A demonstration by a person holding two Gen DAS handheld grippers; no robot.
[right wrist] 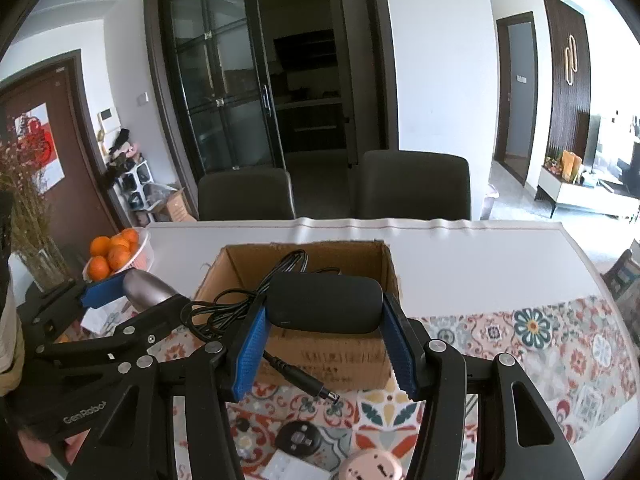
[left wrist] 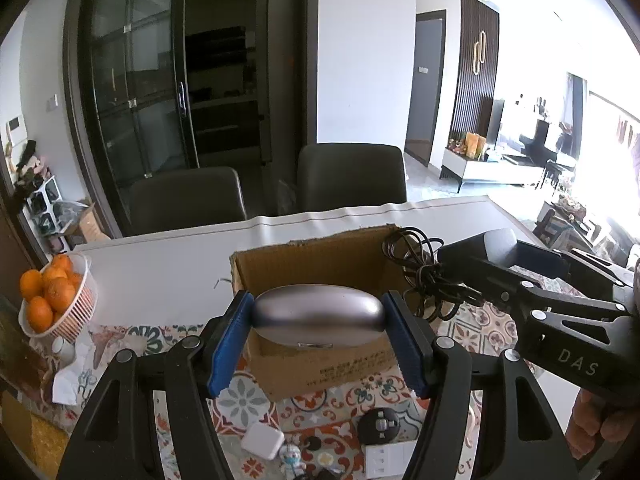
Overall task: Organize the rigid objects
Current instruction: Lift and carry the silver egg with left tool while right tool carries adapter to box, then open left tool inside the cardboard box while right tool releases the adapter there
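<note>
The left gripper (left wrist: 318, 316) has its blue fingers (left wrist: 228, 344) clamped on a smooth silver oval case (left wrist: 318, 314), held over the near wall of the open cardboard box (left wrist: 308, 264). The right gripper (right wrist: 324, 310) clamps a matte black oval case (right wrist: 324, 304) above the same box, its tangled black cable (right wrist: 224, 312) hanging left of the fingers. Below them lies a floral-patterned desk (right wrist: 540, 340); beyond it, two dark chairs (right wrist: 414, 184) and glass doors (right wrist: 216, 92). Small items under the fingers are cut off.

Black hand-held gripper (left wrist: 318, 340), blue ribbed pads (left wrist: 226, 350), silver screws, perhaps "DAS" lettering.
</note>
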